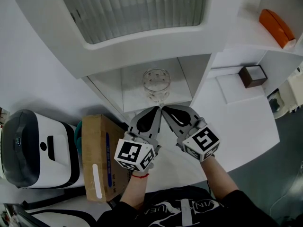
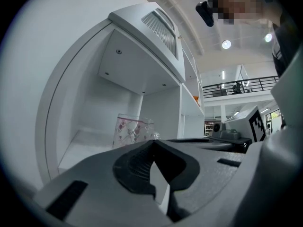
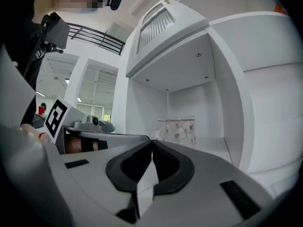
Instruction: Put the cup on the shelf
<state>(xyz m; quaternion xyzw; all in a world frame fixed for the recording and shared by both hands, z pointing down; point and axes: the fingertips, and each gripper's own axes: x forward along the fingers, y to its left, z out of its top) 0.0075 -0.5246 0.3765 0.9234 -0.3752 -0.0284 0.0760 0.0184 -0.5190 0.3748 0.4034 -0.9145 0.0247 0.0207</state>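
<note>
A clear glass cup (image 1: 156, 84) with a small pink pattern stands upright inside the white shelf niche (image 1: 132, 91). In the left gripper view the cup (image 2: 134, 130) shows just beyond the jaws, and in the right gripper view the cup (image 3: 176, 129) stands on the shelf floor (image 3: 218, 148). My left gripper (image 1: 155, 109) and right gripper (image 1: 165, 109) sit side by side just in front of the niche, tips near the cup's base without holding it. Both are shut with nothing between the jaws, as the left gripper (image 2: 154, 143) and right gripper (image 3: 151, 141) show close up.
A cardboard box (image 1: 97, 155) and a white-and-black appliance (image 1: 35, 148) stand at the left. To the right, a small brown box (image 1: 252, 75) sits on the white counter, and an orange object (image 1: 277, 27) lies on a higher ledge. A cabinet with a ribbed panel (image 1: 132, 8) overhangs the niche.
</note>
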